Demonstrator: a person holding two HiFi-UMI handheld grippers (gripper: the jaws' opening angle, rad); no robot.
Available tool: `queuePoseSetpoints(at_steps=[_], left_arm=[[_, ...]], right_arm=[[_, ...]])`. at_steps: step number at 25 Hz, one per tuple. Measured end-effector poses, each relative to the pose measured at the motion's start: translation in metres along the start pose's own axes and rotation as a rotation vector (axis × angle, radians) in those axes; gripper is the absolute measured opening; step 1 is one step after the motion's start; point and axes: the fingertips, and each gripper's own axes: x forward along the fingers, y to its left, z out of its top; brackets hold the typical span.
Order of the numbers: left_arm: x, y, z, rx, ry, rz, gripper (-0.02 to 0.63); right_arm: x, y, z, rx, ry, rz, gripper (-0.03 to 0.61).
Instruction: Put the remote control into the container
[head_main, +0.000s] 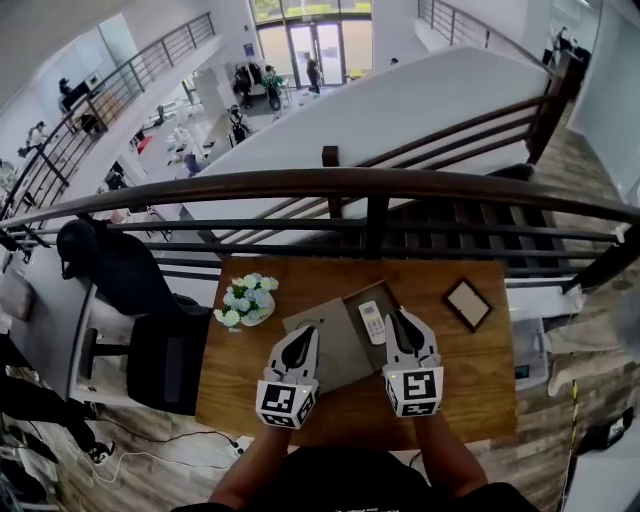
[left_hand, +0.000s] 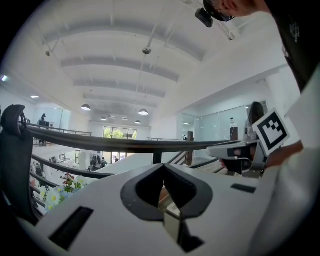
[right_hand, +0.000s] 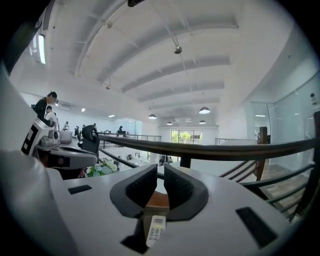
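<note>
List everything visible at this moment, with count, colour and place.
table: one, brown wood, under both grippers
container: one, grey, table centre
remote control: one, white, at the container's right side
flowers: one bunch, white, table's left side
picture frame: one, dark, table's right side
office chair: one, black, left of table
railing: one, dark, beyond table
left gripper: white, black jaws together, empty
right gripper: white, black jaws nearly together, nothing between
</note>
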Motion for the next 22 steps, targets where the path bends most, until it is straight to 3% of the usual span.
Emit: queuePoseSetpoints(at_steps=[7,22], left_arm=[[-0.01,-0.021,0.006,-0.006,-0.03,-0.009,0.006],[-0.013,-0.057,0.015,0.01,-0.051,-0.04,0.006]], right_arm=[[-0.022,0.006,0.016,-0.03,-0.085,-0.01,0.029],[-0.05,-0.005,0.021,-0.039,-0.106,-0.022,0.029]])
